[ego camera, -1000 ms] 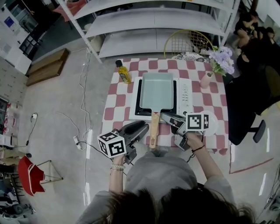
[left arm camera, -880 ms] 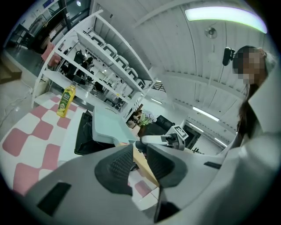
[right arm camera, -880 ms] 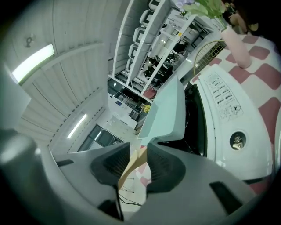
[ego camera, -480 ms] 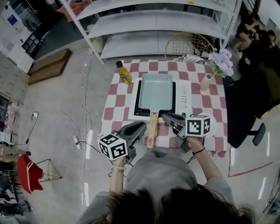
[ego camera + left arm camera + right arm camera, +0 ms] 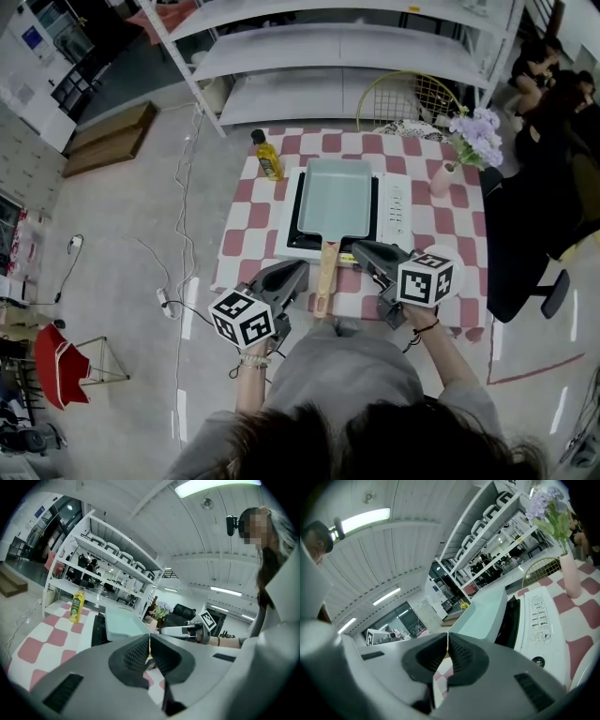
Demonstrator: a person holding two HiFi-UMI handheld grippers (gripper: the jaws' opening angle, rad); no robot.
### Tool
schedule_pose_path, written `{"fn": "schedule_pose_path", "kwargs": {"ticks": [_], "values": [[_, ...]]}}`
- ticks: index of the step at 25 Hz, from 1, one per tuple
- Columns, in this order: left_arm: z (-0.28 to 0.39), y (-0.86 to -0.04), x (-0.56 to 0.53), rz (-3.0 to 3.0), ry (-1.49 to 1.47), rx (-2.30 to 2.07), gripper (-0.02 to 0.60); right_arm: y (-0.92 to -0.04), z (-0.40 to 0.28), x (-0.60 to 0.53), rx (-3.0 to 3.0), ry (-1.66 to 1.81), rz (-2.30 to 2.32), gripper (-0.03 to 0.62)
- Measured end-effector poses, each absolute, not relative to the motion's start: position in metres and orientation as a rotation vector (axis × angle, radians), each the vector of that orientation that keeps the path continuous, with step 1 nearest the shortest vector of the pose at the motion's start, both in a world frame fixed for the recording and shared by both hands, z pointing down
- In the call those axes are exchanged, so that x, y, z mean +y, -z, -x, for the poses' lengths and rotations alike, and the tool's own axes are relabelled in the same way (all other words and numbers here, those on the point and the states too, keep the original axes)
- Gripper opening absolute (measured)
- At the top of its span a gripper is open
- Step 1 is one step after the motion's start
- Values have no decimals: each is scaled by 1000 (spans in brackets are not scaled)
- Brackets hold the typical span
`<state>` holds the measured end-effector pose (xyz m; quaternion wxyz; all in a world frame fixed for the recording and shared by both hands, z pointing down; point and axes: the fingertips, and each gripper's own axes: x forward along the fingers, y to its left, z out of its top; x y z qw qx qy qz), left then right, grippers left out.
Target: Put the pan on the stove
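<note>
Left tool and right tool have just closed, empty — pan sits empty on the stove.

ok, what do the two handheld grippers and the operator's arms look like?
The left gripper and right gripper are matching grey wedge-shaped shells that taper to the tips, with dark ribbed pads inside. Each carries a marker cube with black-and-white squares. The person wears a grey top, a pale bracelet on the left wrist and a dark band on the right.
</note>
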<state>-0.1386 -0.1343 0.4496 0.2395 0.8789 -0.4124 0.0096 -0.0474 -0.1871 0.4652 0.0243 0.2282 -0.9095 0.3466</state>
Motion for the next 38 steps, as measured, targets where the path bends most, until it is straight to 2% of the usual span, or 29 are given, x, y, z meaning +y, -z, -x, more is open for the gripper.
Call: {"fn": "schedule_pose_path", "kwargs": {"ticks": [17, 38], "values": [[152, -453, -142, -2461, -88, -1329, 26, -465, 33, -196, -2911, -753, -761, 23], [159, -458, -154, -2426, -96, -1384, 26, -470, 20, -206, -2931, -675, -773, 23]]}}
